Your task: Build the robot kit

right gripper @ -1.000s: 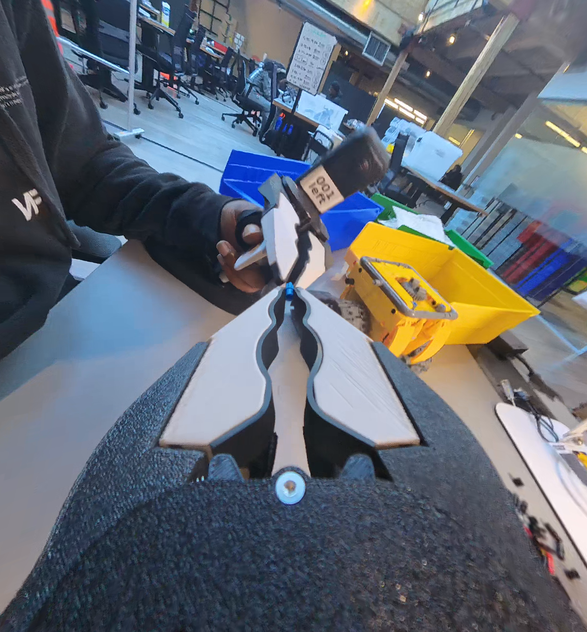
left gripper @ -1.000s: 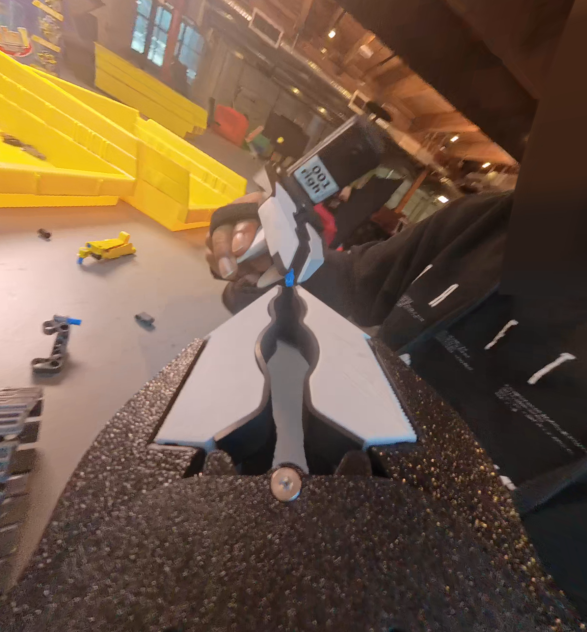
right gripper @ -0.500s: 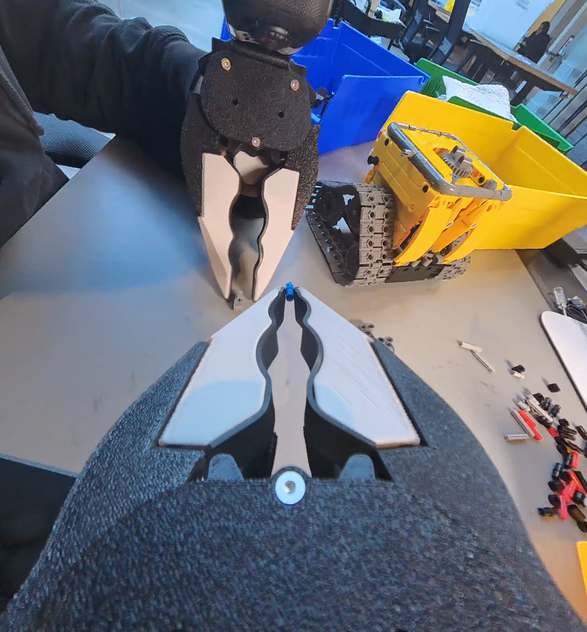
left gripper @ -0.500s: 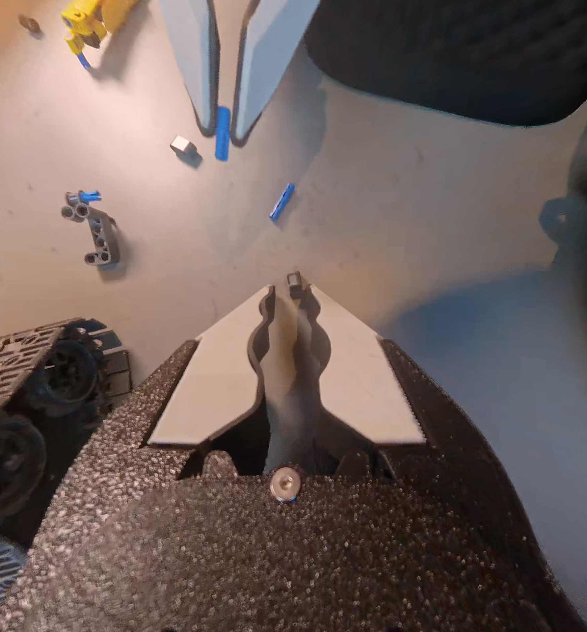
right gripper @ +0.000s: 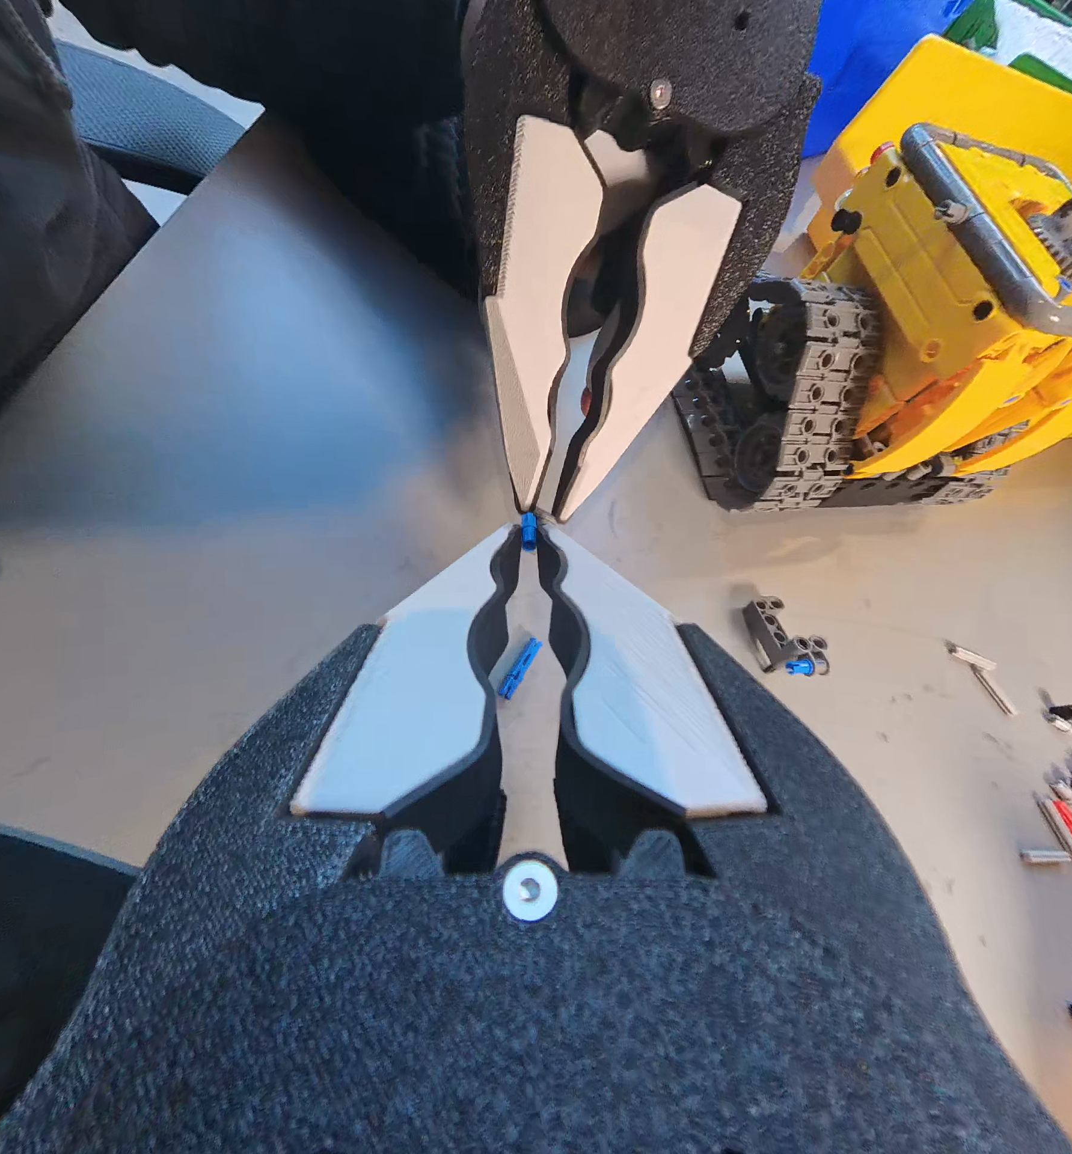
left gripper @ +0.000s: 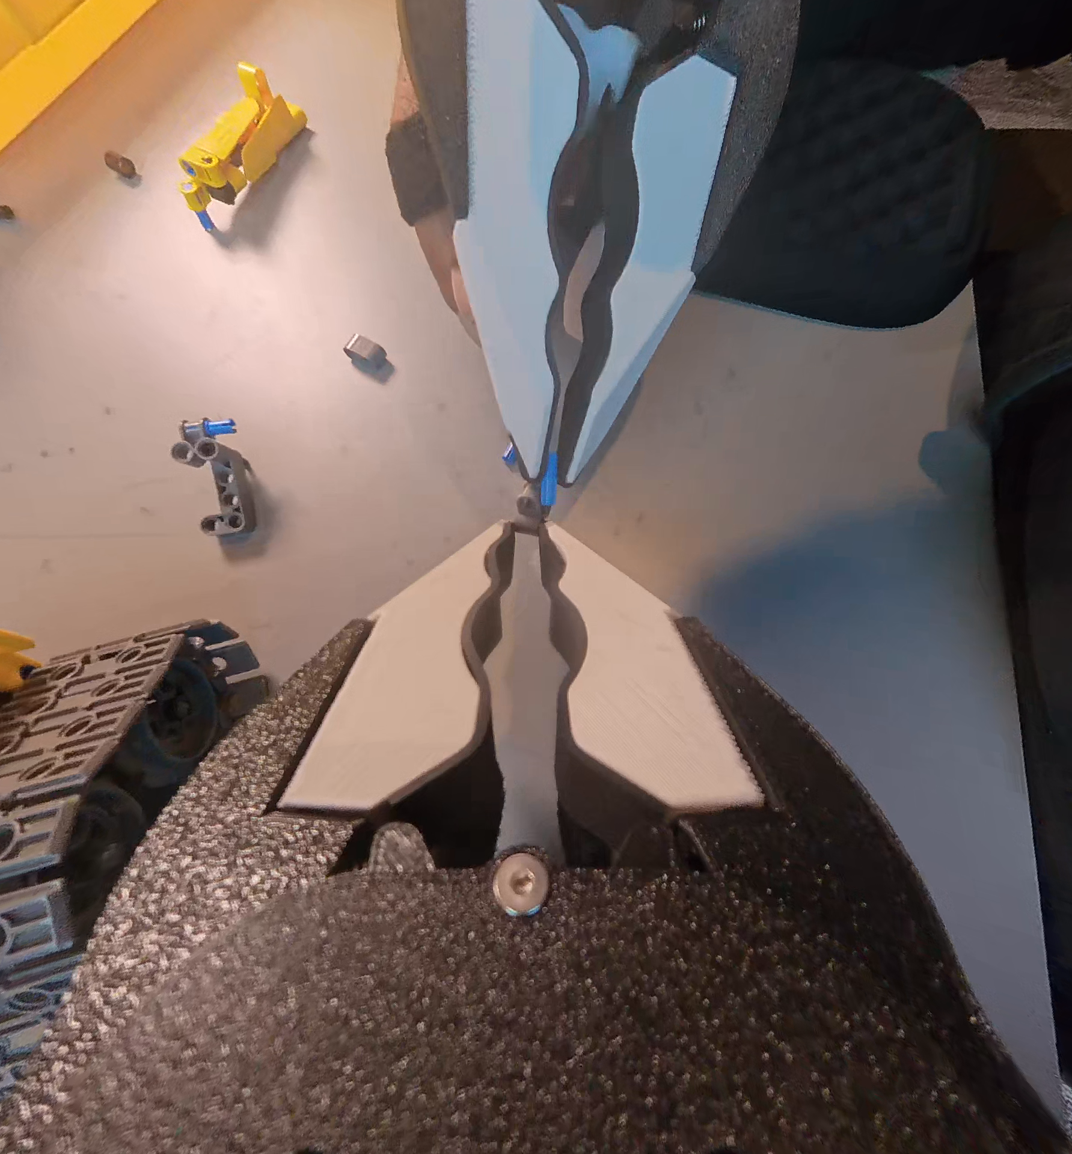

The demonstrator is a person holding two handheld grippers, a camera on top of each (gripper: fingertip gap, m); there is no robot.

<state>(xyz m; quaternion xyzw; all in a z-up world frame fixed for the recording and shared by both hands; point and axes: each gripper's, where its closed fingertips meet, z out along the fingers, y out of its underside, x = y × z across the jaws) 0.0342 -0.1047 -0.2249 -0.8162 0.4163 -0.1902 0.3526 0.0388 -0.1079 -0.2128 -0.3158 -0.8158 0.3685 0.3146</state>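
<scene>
My left gripper (left gripper: 526,527) is shut on a small dark grey connector (left gripper: 527,503) just above the grey table (left gripper: 739,499). My right gripper (left gripper: 549,484) comes in from the top, tip to tip with it, shut on a short blue pin (left gripper: 547,481). The pin's end touches or nearly touches the connector. In the right wrist view my right gripper (right gripper: 528,532) holds the blue pin (right gripper: 527,528) against the tips of the left gripper (right gripper: 542,511). A second blue pin (right gripper: 519,668) lies on the table under the right fingers.
A yellow tracked toy vehicle (right gripper: 895,325) stands right of the left gripper, and its tracks (left gripper: 52,749) show at lower left. A grey bent beam with a blue pin (left gripper: 224,481), a small grey piece (left gripper: 364,350), a yellow sub-assembly (left gripper: 239,150) and loose pins (right gripper: 1070,812) lie around. Left tips and right tips are each some 10 centimeters from the small grey piece (left gripper: 364,350).
A second ago both grippers were held up in the air, tip to tip. They swung down over the table, apart half a second ago, and now their tips meet again.
</scene>
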